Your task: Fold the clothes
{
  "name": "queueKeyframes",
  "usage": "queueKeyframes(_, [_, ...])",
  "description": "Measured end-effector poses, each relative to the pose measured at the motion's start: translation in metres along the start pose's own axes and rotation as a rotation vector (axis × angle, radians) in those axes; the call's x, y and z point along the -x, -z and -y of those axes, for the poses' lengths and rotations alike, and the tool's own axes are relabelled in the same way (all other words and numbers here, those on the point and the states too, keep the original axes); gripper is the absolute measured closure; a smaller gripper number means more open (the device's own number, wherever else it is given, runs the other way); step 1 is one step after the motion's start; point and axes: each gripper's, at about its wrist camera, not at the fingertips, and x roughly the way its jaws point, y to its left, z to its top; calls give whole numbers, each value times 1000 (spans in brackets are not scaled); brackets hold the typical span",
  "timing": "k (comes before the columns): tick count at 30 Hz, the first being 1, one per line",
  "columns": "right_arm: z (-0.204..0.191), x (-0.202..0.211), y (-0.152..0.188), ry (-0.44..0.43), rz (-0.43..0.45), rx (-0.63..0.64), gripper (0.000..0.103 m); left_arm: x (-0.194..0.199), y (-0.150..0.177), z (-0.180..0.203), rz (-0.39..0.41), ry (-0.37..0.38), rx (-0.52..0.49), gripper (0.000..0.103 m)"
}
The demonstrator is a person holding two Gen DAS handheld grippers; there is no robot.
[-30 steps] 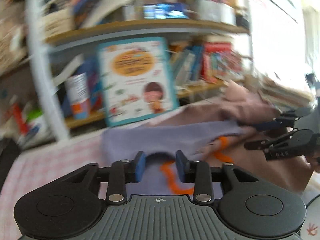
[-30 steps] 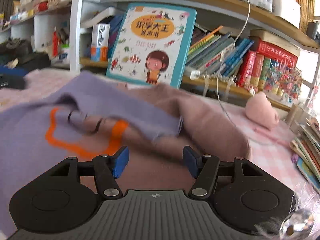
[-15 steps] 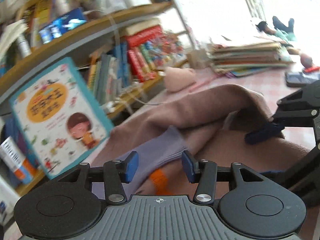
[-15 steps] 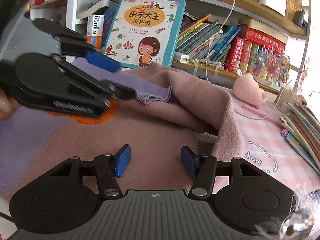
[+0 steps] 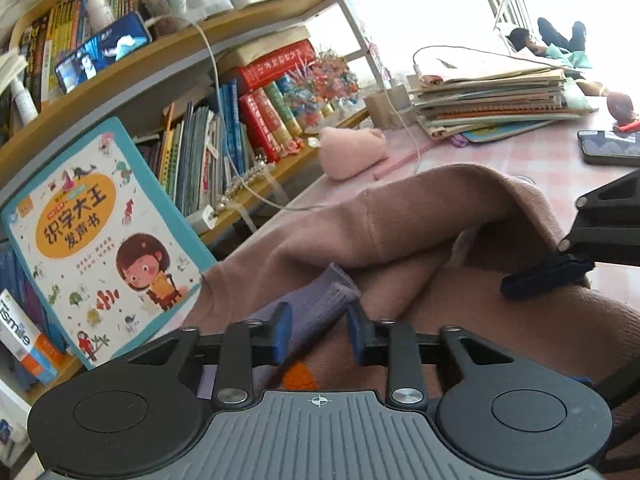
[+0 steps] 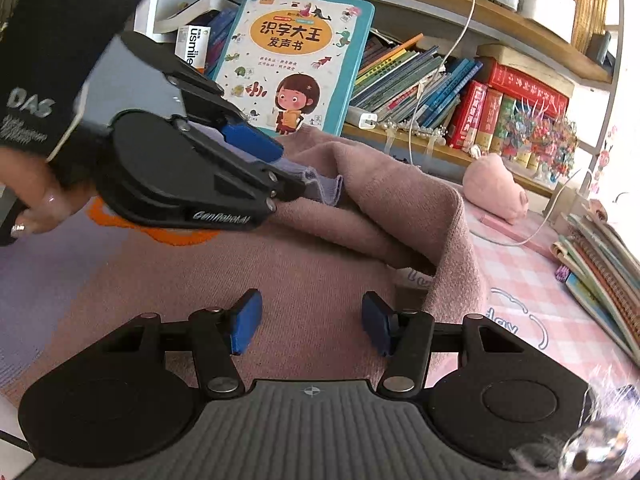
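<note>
2 tools work a mauve garment (image 6: pixel 304 276) spread on the pink checked desk (image 6: pixel 532 304). The left tool (image 5: pixel 318 332), jaws just closing, straddles its purple cuff (image 5: pixel 320 304) at lower centre; contact unclear. The right tool (image 6: pixel 310 322) stands apart over the cloth, holding nothing.

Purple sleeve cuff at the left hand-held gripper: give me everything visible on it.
The purple sleeve cuff is a ribbed knit end, lavender, soft and slightly flattened, with its open edge pointing away from the camera. It lies on the dusty-pink garment, tucked against a raised pink fold. It sits between the blue pads of the left hand-held gripper, whose jaws have just been closing; whether the pads press on it cannot be told. An orange patch shows just behind it. In the right wrist view its tip pokes past the gripper.
</note>
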Motion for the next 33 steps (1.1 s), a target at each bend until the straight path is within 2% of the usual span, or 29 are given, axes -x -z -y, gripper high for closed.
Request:
queueKeyframes(5, [1, 0, 0, -3, -1, -4, 50, -8, 0, -7, -11, 20, 40, 79])
queueKeyframes(7, [2, -1, 0, -8, -3, -12, 50, -9, 0, -9, -3, 30, 61, 95])
queueKeyframes(8, [3, -1, 0, -13, -4, -18, 50, -9, 0, -10, 0, 40, 72, 97])
queueKeyframes(13, [6, -2, 0, -28, -9, -39, 49, 0, 10, -39, 35, 80, 189, 98])
queueKeyframes(16, [5, -2, -1, -27, -10, -37, 49, 20, 20, -77, 64, 36, 291, 98])
queueKeyframes(20, [4, -1, 0, -24, -10, -33, 49, 62, 48, -143, 95, -96, 463, 98])
queueKeyframes(23, [4, -1, 0, -21, -9, -29, 49, 91, 78, -192, 76, -231, 542, 98])
queueKeyframes(28, [3, -2, 0, -19, -9, -26, 49, 135, 124, -254, -4, -563, 549, 99])
queueKeyframes(33, [2, -2, 0, -16, -8, -30, 49, 181, 170, -298, -40, -788, 625, 99])
